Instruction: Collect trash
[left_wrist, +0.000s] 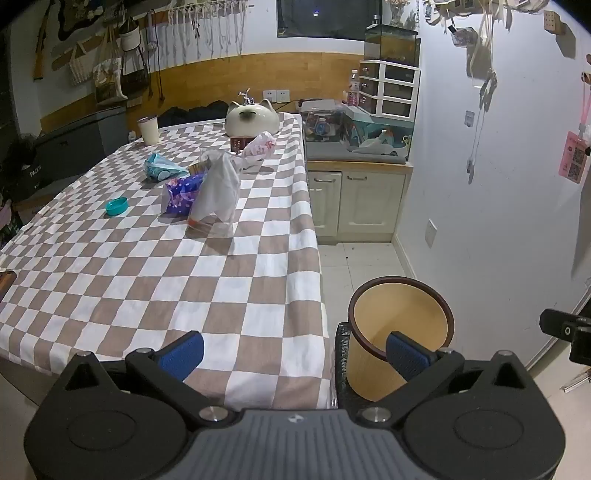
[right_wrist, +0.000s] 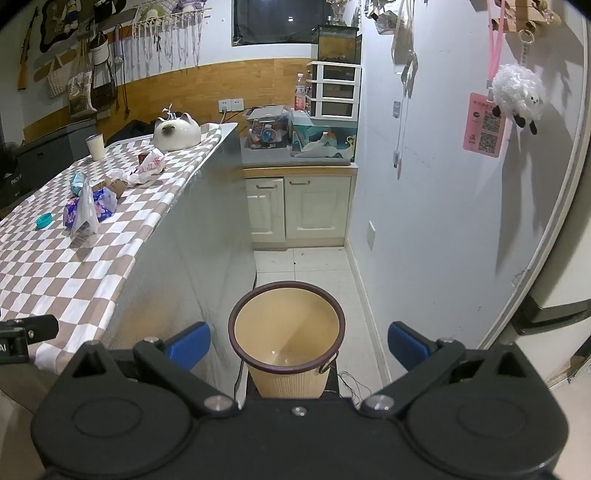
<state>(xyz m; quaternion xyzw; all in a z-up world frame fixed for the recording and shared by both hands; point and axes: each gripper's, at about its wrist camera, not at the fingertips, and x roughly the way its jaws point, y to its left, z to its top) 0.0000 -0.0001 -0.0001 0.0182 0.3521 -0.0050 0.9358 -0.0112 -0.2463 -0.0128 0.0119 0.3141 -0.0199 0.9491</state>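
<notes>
While both the left gripper and the right gripper stand fully spread and empty, the trash lies well ahead of the left jaws on the checked tablecloth: a clear plastic bag, a purple wrapper touching it, and a teal cap apart. The bin sits just beyond the right jaws, apparently empty. Bag and wrapper look light, limp and slippery, so a pinch on a bunched fold would probably hold best.

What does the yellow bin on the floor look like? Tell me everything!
The bin is a round, pale yellow bucket that looks like plastic, with a dark brown rim and fine ribs down its outside. A small handle loop shows on one side. It stands upright beside the table's corner, apparently on a dark stand rather than the white floor tiles. It looks empty: only its shiny bottom shows. Nothing touches it.
</notes>
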